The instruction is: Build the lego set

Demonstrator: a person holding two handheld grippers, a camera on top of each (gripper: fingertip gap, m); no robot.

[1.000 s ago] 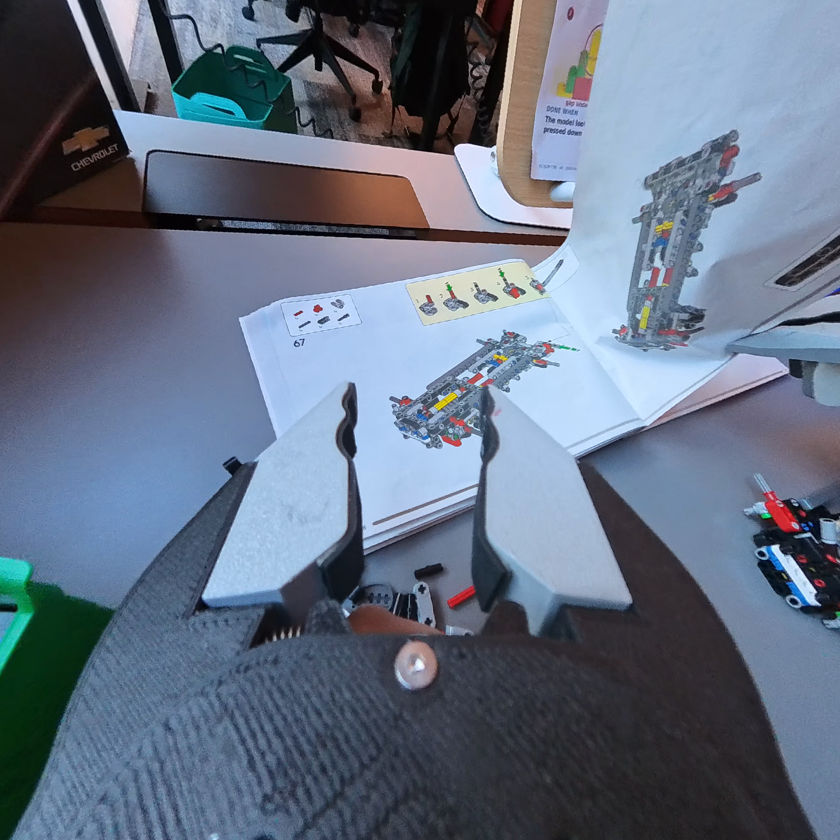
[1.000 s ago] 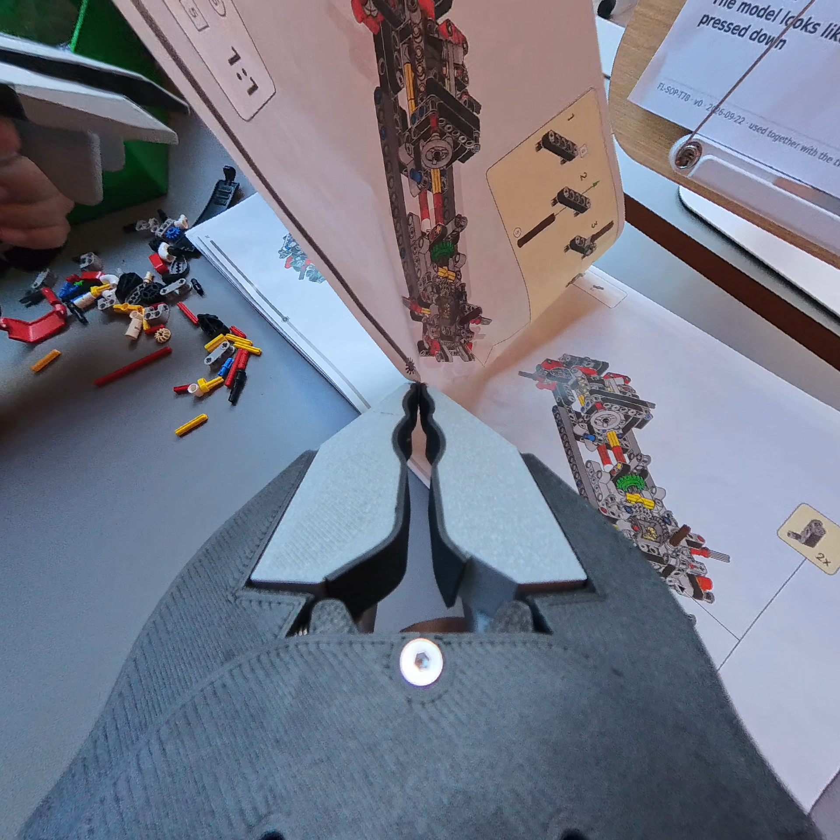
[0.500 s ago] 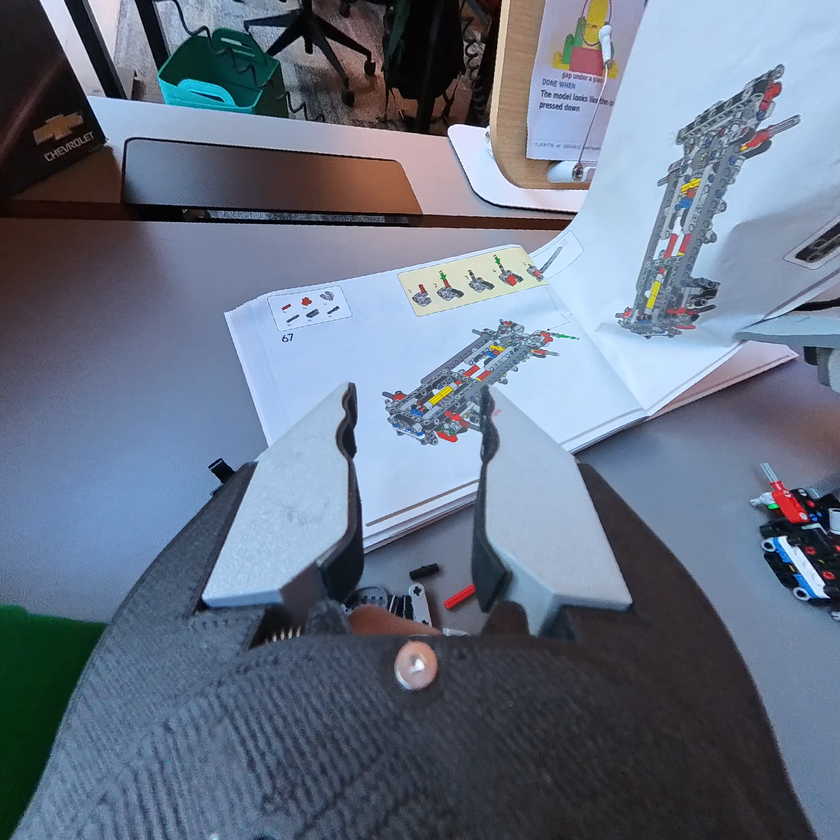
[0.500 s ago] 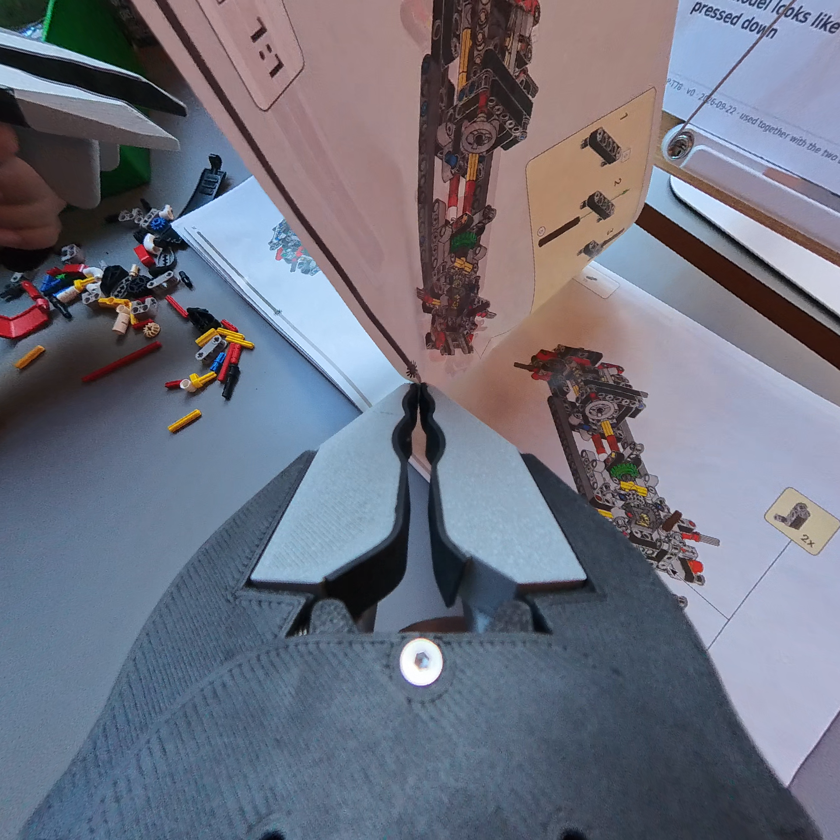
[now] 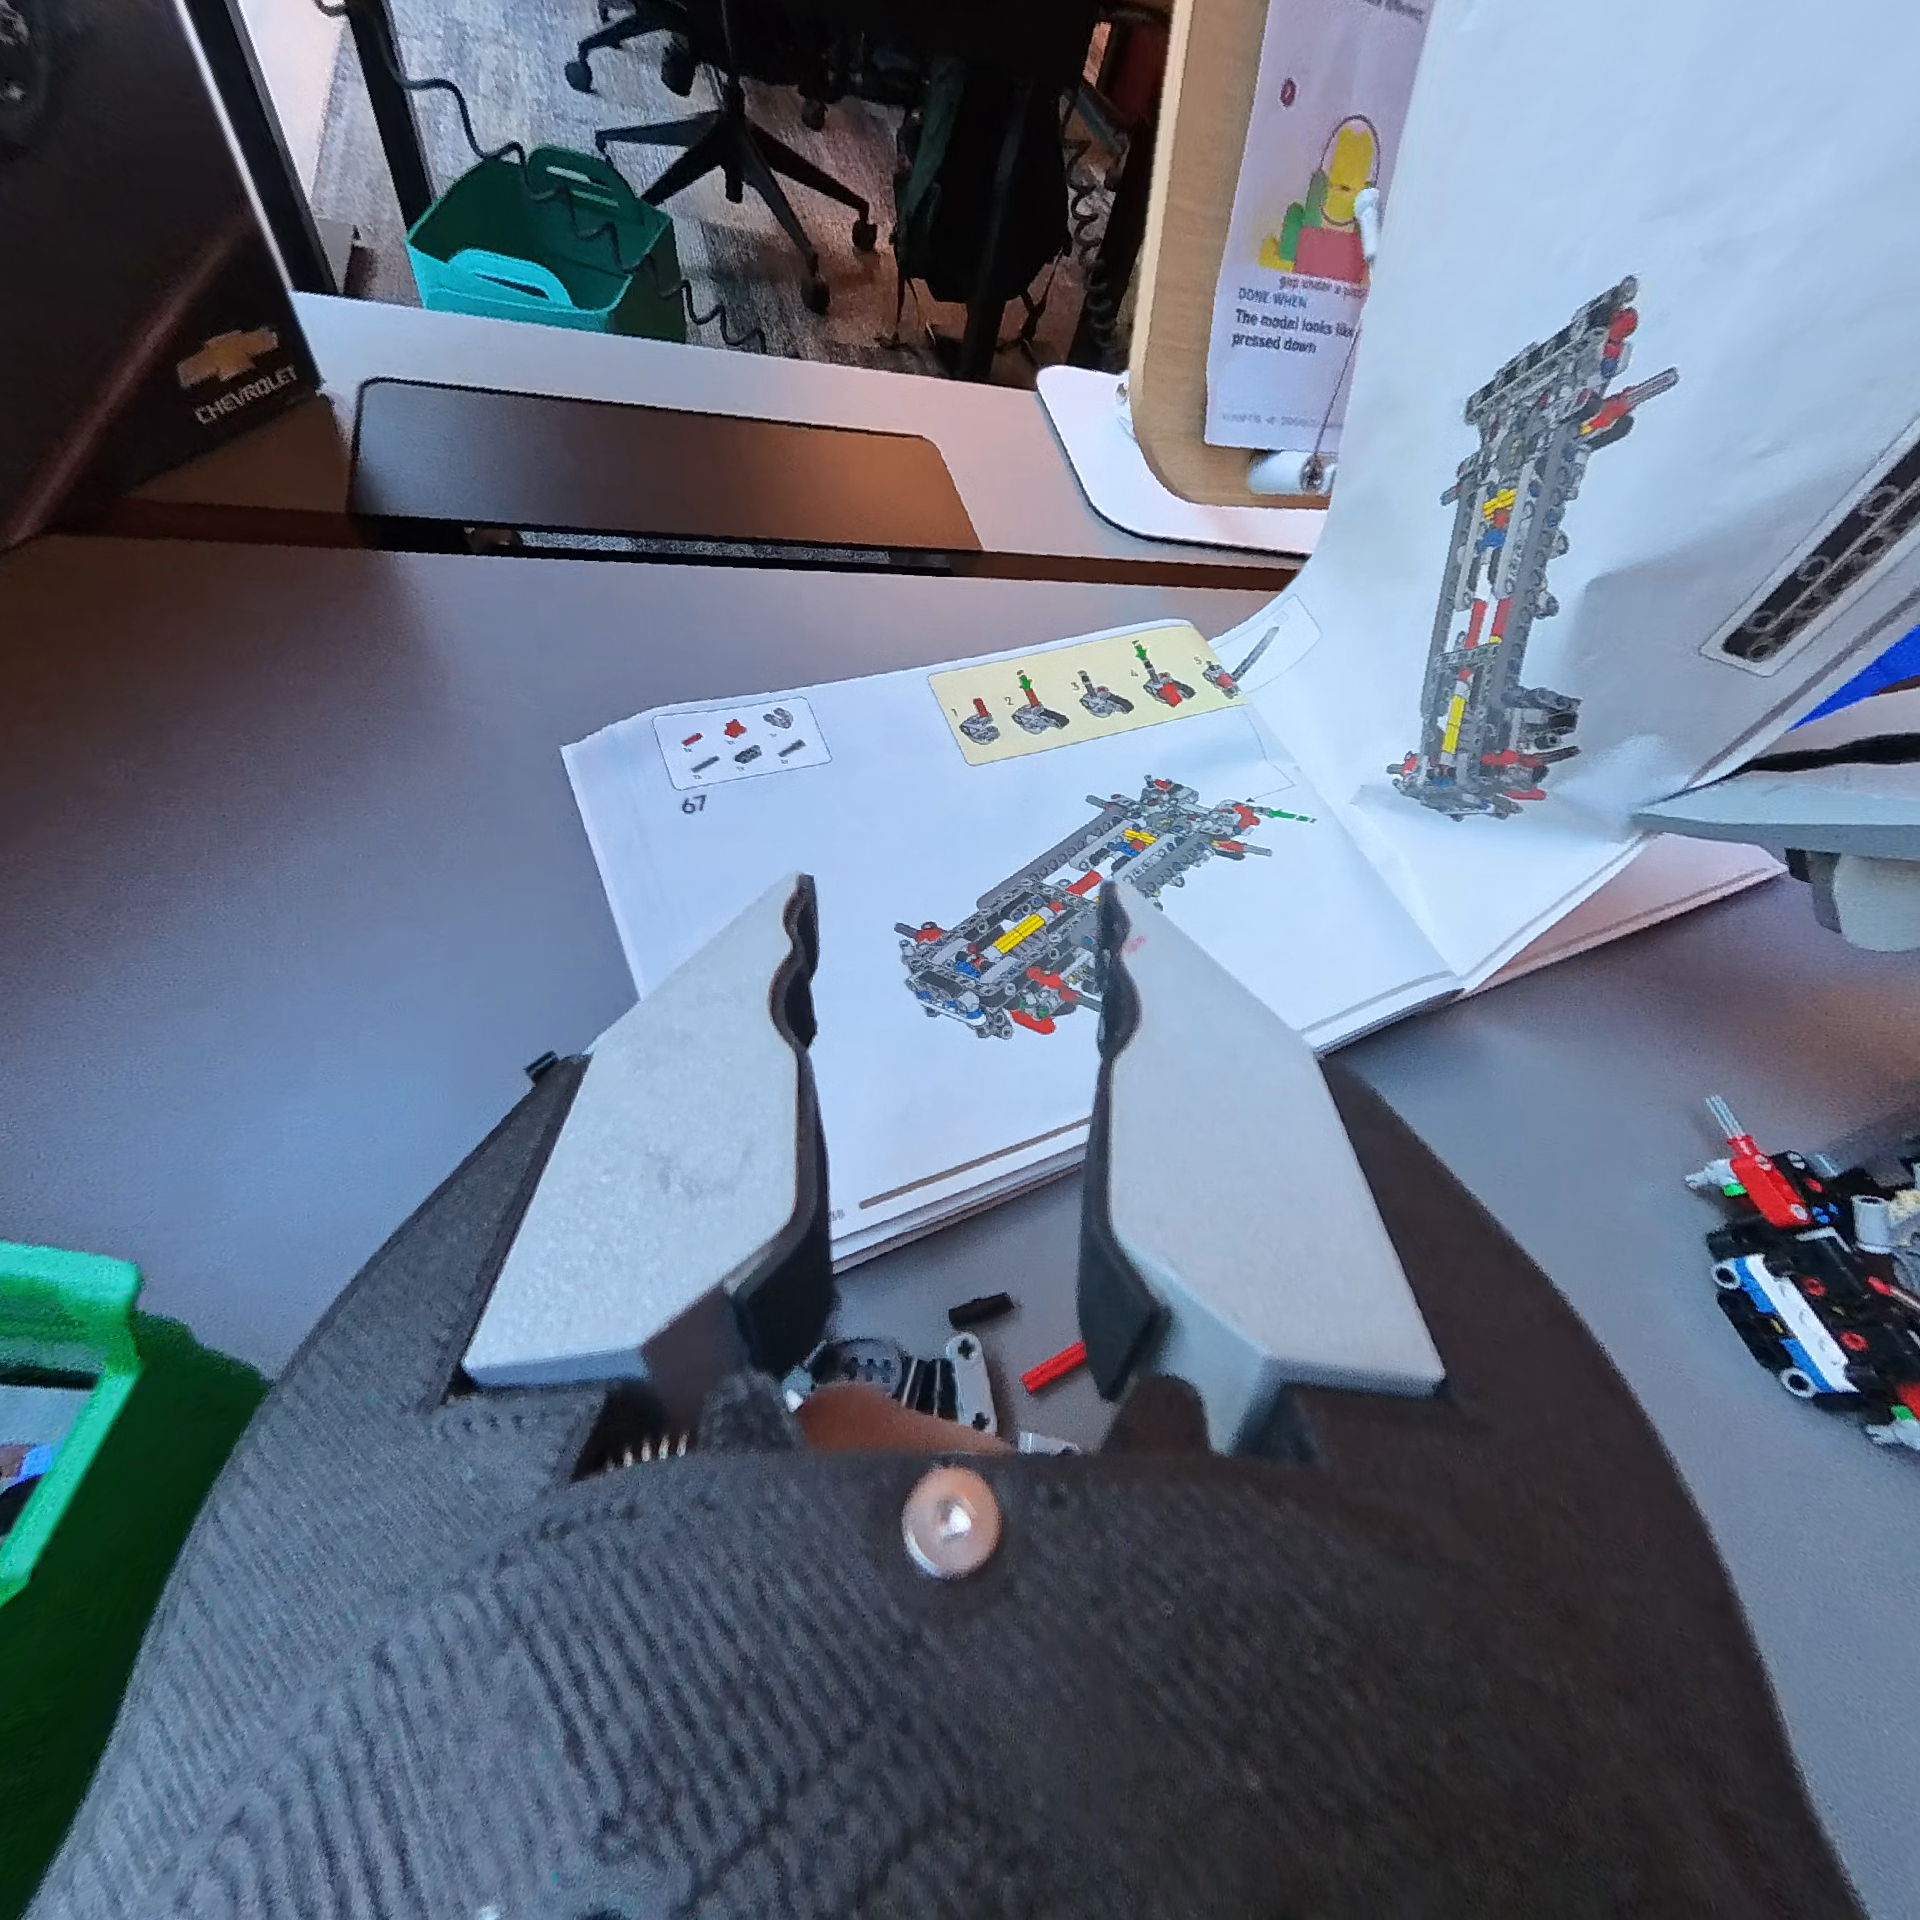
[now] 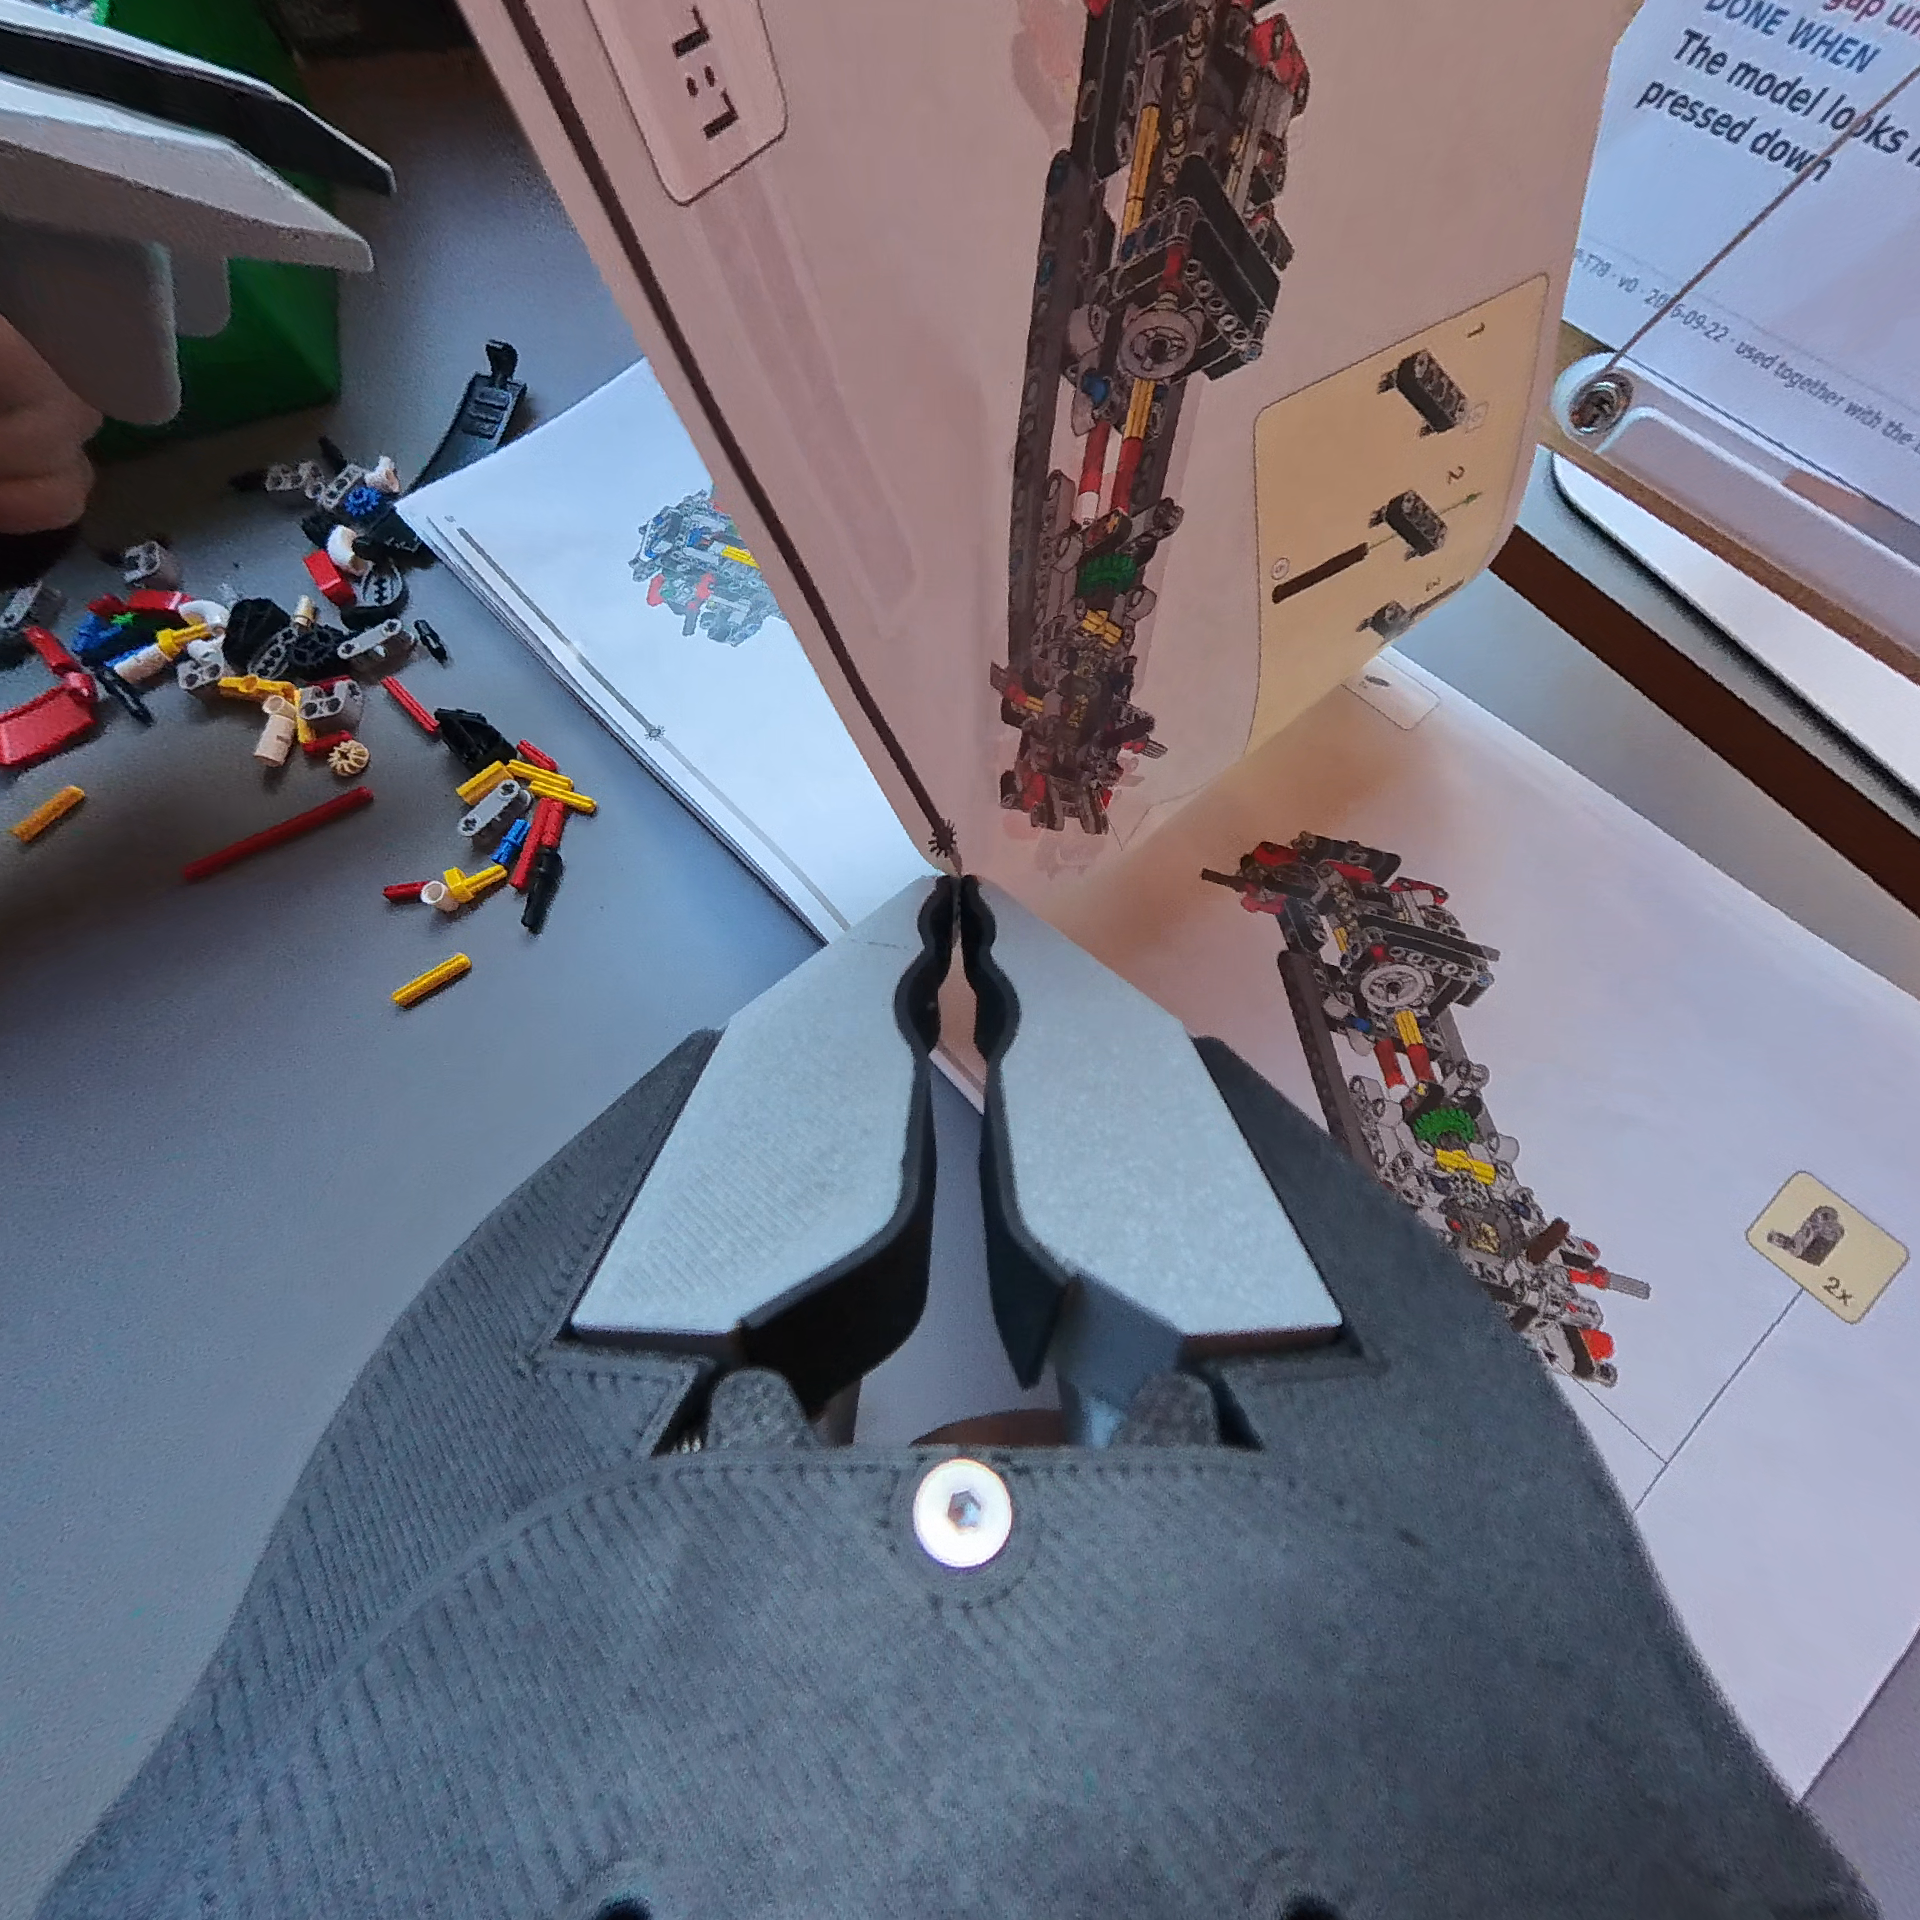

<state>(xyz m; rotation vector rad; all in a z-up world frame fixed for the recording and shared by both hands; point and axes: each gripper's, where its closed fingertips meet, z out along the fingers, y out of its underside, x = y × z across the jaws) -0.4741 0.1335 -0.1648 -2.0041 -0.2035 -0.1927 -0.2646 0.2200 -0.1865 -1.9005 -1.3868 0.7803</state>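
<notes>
An open instruction booklet lies on the grey table. My right gripper is shut on the bottom corner of one booklet page and holds it lifted and curled above the spread. The lifted page and my right gripper's fingers also show at the right of the left wrist view. My left gripper is open and empty, hovering over the booklet's left page near its front edge. It shows at the top left of the right wrist view.
Several loose building pieces lie left of the booklet. A partly built model sits at the right. A green bin stands at the left. A black box and a stand with a sheet are behind. The grippers' ends are close to 25 cm from one another.
My right gripper has kept its hold and raised the page, which now stands more upright. My left gripper stays open and has only drifted a little over the booklet.
</notes>
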